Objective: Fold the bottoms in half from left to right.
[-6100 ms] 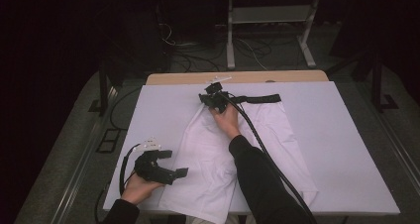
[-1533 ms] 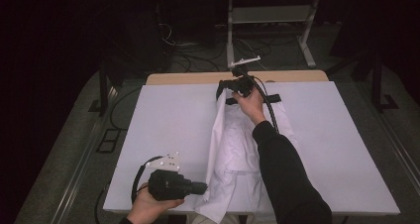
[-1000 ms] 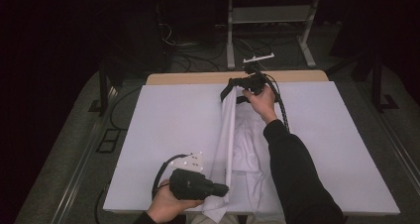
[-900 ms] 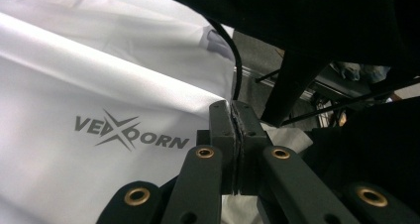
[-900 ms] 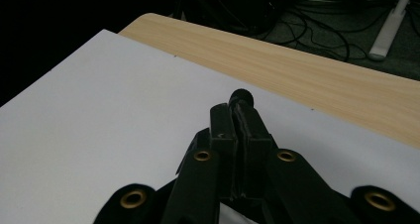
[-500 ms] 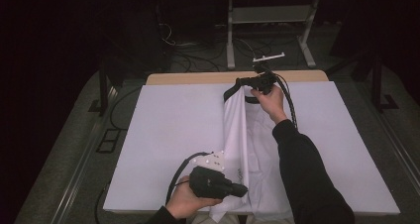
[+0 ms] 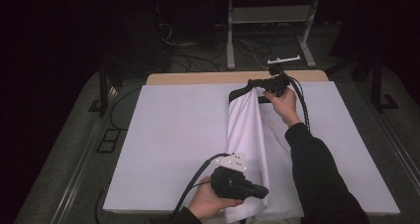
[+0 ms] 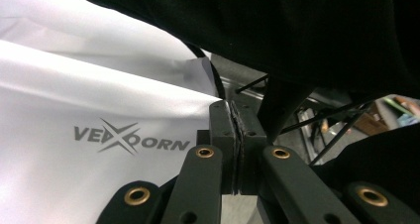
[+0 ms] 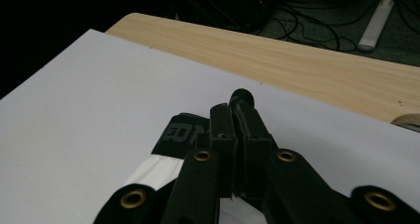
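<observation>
High view: a white garment (image 7: 246, 140) with a black waistband (image 7: 236, 91) lies lengthwise on a white sheet (image 7: 178, 135) that covers the tabletop (image 7: 198, 78). The garment runs from the sheet's far edge to its near edge, right of the sheet's middle, and its left part is raised in a long fold. The right gripper (image 7: 258, 83) is at the garment's far end, held in the person's right hand (image 7: 282, 99), with the waistband at its tip. A black sleeve (image 7: 317, 174) runs from that hand along the garment's right side toward the near edge. The left gripper (image 7: 261, 190) is at the garment's near end, held in the left hand (image 7: 208, 201), its tip against the cloth. A black cable (image 7: 190, 184) loops from it over the sheet.

Left gripper view: the left gripper's (image 8: 234, 120) jaws are pressed together with white cloth of the garment (image 8: 74, 110) pinched between them. Grey lettering, "VEXOORN" (image 8: 131, 140), is printed on the cloth just left of the jaws. The dark sleeve (image 8: 297, 30) fills the top.

Right gripper view: the right gripper's (image 9: 236, 116) jaws are pressed together on the black waistband (image 9: 181, 132), which carries grey letters. White cloth (image 9: 153, 177) hangs below the band. The white sheet (image 9: 99, 95) lies beneath, and the bare wooden tabletop (image 9: 297, 60) shows beyond the sheet's far edge.
</observation>
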{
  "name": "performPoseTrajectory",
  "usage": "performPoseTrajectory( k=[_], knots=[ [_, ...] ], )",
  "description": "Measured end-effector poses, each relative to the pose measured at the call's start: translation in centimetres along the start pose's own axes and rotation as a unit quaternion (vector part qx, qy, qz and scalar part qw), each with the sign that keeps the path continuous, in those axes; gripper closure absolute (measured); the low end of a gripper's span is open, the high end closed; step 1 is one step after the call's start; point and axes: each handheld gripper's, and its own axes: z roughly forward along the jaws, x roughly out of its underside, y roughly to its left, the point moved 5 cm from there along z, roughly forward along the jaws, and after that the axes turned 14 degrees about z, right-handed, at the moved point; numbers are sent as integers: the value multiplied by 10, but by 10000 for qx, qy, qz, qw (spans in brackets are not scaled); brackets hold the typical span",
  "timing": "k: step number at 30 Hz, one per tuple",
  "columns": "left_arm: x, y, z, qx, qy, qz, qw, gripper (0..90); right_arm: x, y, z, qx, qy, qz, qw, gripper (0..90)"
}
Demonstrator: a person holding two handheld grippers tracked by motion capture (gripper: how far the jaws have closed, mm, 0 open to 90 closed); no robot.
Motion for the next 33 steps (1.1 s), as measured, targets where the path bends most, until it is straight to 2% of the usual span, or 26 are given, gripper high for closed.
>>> performPoseTrajectory(
  k=[3, 14, 22, 25, 29, 30, 33],
  knots=[
    [-4, 0, 8, 36, -99, -16, 9999, 876, 1, -6, -3, -22, -1, 44, 10000, 855],
    [-10, 2, 36, 128, 72, 45, 9999, 877, 4, -23, -14, 103, 81, -3, 9999, 855],
    [-14, 6, 56, 213, 96, 76, 9997, 876, 7, -40, -22, 209, 95, 73, 9997, 854],
    [-14, 7, 64, 254, 131, 81, 9996, 876, 6, -46, -24, 178, 90, 139, 9997, 854],
    [-14, 8, 74, 300, 178, 28, 9994, 876, 7, -51, -28, 212, 80, 45, 9997, 855],
    [-14, 8, 77, 306, 201, 38, 9993, 876, 8, -54, -30, 287, 136, 6, 9995, 854],
    [-16, 9, 84, 349, 252, 69, 9991, 876, 9, -58, -33, 297, 132, 11, 9995, 855]
  ],
)
